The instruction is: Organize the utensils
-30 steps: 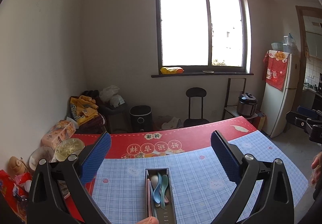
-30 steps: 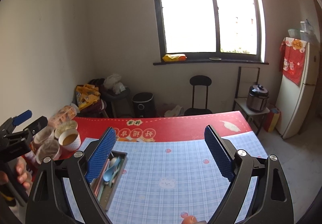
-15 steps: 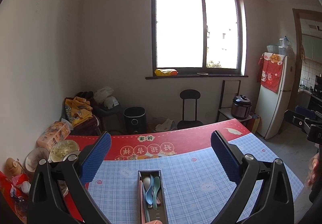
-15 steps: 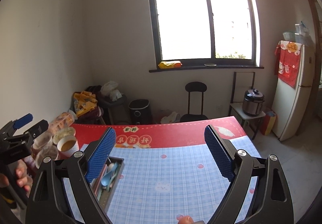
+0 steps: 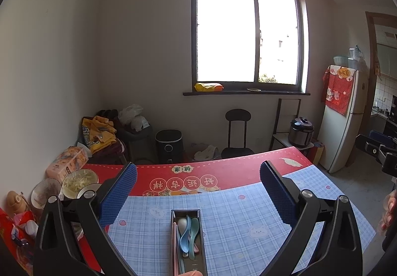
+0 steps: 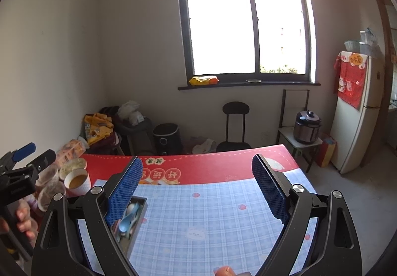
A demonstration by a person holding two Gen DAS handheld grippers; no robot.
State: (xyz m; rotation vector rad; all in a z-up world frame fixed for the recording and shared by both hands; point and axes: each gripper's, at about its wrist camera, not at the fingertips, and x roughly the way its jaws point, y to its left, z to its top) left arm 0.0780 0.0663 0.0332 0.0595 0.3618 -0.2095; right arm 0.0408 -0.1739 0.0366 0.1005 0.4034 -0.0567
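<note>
A blue checked cloth (image 5: 235,224) covers the table's near part, with a red mat (image 5: 223,174) behind it; a two-pane window (image 5: 248,35) fills the upper centre and one fridge (image 5: 347,117) stands at right. One dark utensil tray (image 5: 188,238), bottom centre, holds two blue-green spoons (image 5: 189,233). The left gripper (image 5: 198,194) and right gripper (image 6: 197,189) both hang spread wide, empty. Since half a second ago, the views have barely shifted and the tray lies where it was.
</note>
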